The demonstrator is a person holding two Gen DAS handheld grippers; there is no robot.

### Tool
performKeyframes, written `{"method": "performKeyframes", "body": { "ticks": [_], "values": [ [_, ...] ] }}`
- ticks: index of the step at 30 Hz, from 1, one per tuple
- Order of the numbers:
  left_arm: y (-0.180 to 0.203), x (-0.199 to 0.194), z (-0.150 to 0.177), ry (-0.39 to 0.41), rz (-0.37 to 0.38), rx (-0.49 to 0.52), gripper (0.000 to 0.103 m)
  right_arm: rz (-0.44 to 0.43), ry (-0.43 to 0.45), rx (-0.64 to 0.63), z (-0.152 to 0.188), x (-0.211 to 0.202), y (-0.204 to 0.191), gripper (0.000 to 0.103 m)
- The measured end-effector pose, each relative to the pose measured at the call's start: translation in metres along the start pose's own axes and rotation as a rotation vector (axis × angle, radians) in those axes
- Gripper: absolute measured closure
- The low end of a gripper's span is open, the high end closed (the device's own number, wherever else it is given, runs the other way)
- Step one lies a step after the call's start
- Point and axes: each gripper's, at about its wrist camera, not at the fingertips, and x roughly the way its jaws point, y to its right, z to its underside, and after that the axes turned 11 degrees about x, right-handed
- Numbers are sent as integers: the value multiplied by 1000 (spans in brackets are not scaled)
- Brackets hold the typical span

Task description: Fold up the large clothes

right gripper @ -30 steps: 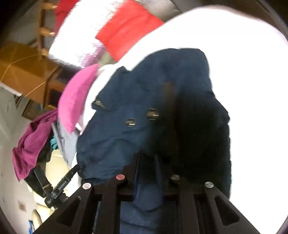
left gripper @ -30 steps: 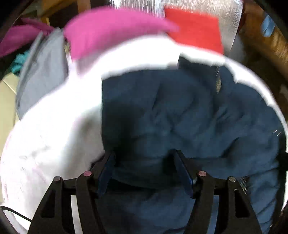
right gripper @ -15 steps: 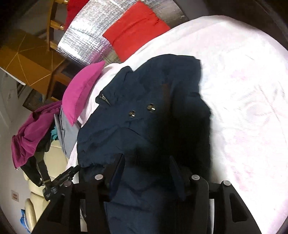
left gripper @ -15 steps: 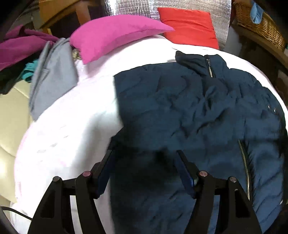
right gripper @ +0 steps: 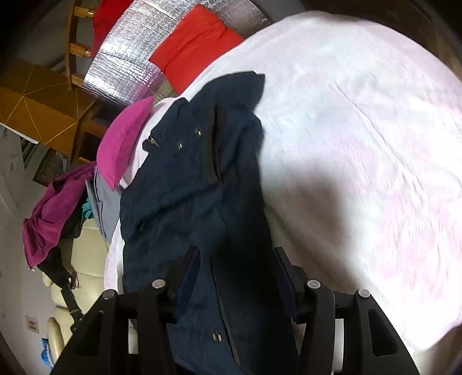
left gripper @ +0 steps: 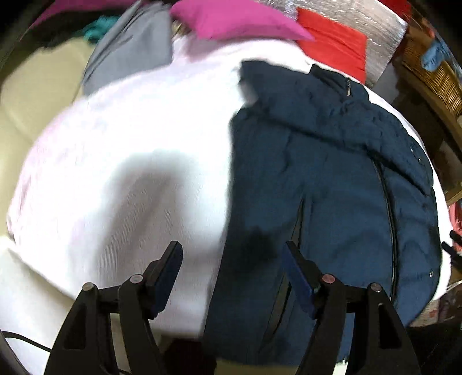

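Observation:
A navy padded jacket [left gripper: 332,178] lies flat on a white bed cover [left gripper: 130,173], collar toward the pillows, zipper running down its right side. My left gripper [left gripper: 231,259] is open and empty above the jacket's left edge near the hem. In the right wrist view the same jacket [right gripper: 196,184] lies lengthwise with snap buttons showing. My right gripper [right gripper: 235,265] is open above the jacket's right edge near the hem, holding nothing.
A pink pillow [left gripper: 231,20] and a red pillow [left gripper: 335,43] lie at the bed's head against a silver foil panel [right gripper: 127,63]. Grey clothing [left gripper: 130,52] and magenta clothes [right gripper: 55,207] are piled at the left. A wicker basket [left gripper: 439,75] stands at the right.
Both grippers have pulled back and apart from over the jacket's middle toward its hem corners. The right gripper, narrow one second ago, has opened wide. The jacket now lies spread flat.

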Motion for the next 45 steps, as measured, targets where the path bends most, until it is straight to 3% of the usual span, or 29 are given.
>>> {"method": "performKeyframes", "body": {
  "ticks": [3, 9, 16, 17, 22, 30, 33, 36, 38, 45],
  "values": [
    [-16, 1, 22, -43, 22, -58, 31, 14, -26, 8, 15, -3, 10, 47],
    [-20, 1, 51, -94, 149, -110, 31, 39, -83, 9, 39, -4, 28, 45],
    [-10, 10, 75, -169, 142, -101, 33, 45, -130, -37, 68, -1, 33, 44],
    [-6, 8, 76, -163, 142, -83, 38, 34, -137, -53, 72, -1, 31, 43],
    [12, -5, 82, -100, 76, 13, 44, 16, -119, -115, 86, -7, 23, 43],
    [51, -23, 98, -15, -118, 161, 44, 83, -127, -147, 88, -1, 21, 43],
    [60, -28, 102, 8, -155, 213, 44, 58, -128, -168, 92, -2, 15, 43],
    [73, -29, 100, 28, -177, 243, 44, -25, -102, -225, 100, -13, 2, 44],
    [75, -23, 82, 34, -181, 251, 44, -72, -81, -258, 103, -19, -6, 44],
    [79, -24, 84, 56, -184, 279, 44, 111, -131, -192, 98, 11, 7, 44]
  ]
}}
